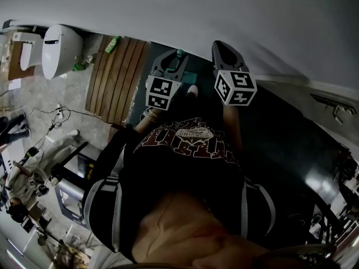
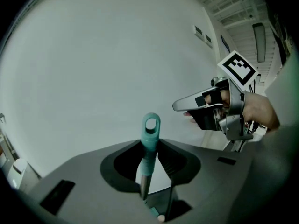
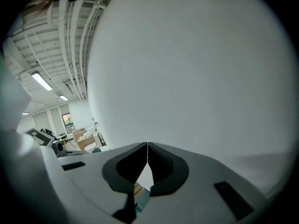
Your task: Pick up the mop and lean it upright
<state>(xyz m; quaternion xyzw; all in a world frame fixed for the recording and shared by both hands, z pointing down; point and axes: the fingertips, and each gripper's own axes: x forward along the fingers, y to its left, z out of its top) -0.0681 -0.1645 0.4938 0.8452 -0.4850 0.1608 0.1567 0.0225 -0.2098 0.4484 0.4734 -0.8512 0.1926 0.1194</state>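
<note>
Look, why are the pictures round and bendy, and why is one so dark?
Both gripper views are wide-angle: black corners ring them, and the ceiling pipes in the right gripper view bow. In the left gripper view the teal mop handle looks sharp against a bright wall. The head view is dim low down, the person's shirt nearly black.

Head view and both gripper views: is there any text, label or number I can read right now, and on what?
Shirt print: white and red lettering, upside down to the camera, too blurred to read.
Marker cube at left: black-and-white square pattern, no letters.
Marker cube at right: likewise, pattern only.
Both gripper views: no text to be seen.
</note>
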